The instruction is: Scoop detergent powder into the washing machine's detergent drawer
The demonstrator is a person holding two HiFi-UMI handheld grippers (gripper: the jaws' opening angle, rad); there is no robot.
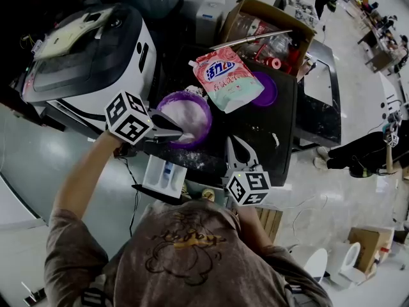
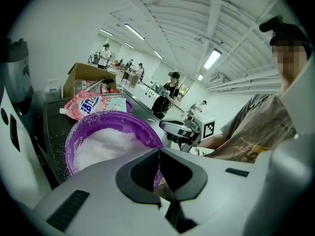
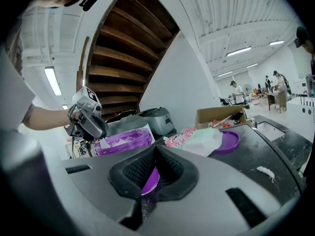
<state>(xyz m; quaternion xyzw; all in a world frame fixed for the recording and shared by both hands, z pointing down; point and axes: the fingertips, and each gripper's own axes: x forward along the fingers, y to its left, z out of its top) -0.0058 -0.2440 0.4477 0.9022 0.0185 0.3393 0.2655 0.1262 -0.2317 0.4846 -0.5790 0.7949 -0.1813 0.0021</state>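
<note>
Clamping powder bowl rim: left hand-held gripper.

Black worktop: purple bowl of powder, detergent pouch, purple lid, cardboard box.

Glossy pale grey-green floor fills your nine o'clock, and the same sheen runs out past three o'clock with glare streaks across it. Down at five o'clock, a brown cardboard box sits on that floor beside two white round tubs. Up at one o'clock, brown desks line the far end of the hall. Overhead you've got a white ribbed ceiling with beams, and long white tube lights are lit. On your left, the dark brown slatted underside of a wooden staircase climbs against a plain white wall.
</note>
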